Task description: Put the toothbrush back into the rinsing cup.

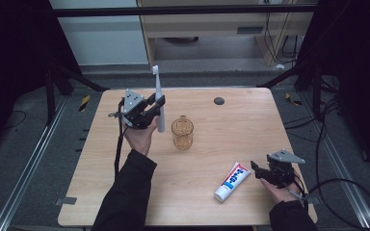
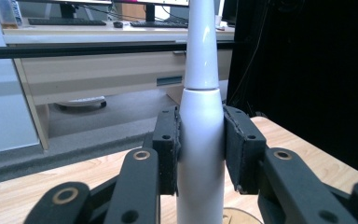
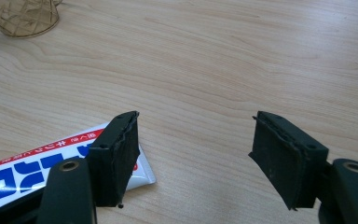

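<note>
Left claw (image 1: 158,107) is clamping the toothbrush (image 1: 158,96) upright, upper left of frame; keep it vertical while lowering into the cup (image 1: 182,133). Right claw (image 1: 256,170) is idling released beside the toothpaste (image 1: 232,181).

Dim, soft overhead light; dark surroundings.

The toothpaste tube (image 1: 232,181) near the surface's front right corner bears blue characters and a red band of white Japanese script, too partial to read.
</note>
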Demonstrator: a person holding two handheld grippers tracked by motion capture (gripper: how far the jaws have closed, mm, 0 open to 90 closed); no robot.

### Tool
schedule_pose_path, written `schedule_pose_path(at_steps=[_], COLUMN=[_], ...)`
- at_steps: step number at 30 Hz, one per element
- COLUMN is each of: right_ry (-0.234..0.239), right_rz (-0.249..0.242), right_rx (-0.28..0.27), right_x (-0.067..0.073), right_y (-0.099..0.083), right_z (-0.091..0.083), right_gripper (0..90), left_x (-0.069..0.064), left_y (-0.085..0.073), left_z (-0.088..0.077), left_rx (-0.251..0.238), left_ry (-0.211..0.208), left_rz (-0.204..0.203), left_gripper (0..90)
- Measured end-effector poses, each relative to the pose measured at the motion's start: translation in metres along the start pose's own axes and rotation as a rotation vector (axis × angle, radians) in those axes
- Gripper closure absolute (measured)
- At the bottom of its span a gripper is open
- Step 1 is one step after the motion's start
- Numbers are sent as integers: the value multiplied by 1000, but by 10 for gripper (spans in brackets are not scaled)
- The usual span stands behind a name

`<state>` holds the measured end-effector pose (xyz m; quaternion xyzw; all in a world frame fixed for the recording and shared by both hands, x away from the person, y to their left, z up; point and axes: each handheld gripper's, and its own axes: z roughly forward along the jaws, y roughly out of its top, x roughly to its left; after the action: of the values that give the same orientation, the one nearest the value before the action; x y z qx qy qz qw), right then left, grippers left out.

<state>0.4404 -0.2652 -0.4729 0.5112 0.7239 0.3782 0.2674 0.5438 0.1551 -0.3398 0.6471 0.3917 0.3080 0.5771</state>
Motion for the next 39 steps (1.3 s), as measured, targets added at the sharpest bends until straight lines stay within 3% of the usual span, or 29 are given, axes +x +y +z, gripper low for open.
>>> schedule_pose_path(at_steps=[21, 39], right_ry=[8, 15], right_rz=[0, 2], right_rx=[2, -1], right_x=[-1, -1], right_y=[-1, -1], right_z=[2, 2], right_gripper=[317, 318], left_x=[-14, -21], left_y=[3, -5], left_z=[24, 42], left_rx=[-66, -46], left_ry=[-5, -20], left_rz=[-13, -3], left_gripper=[672, 671])
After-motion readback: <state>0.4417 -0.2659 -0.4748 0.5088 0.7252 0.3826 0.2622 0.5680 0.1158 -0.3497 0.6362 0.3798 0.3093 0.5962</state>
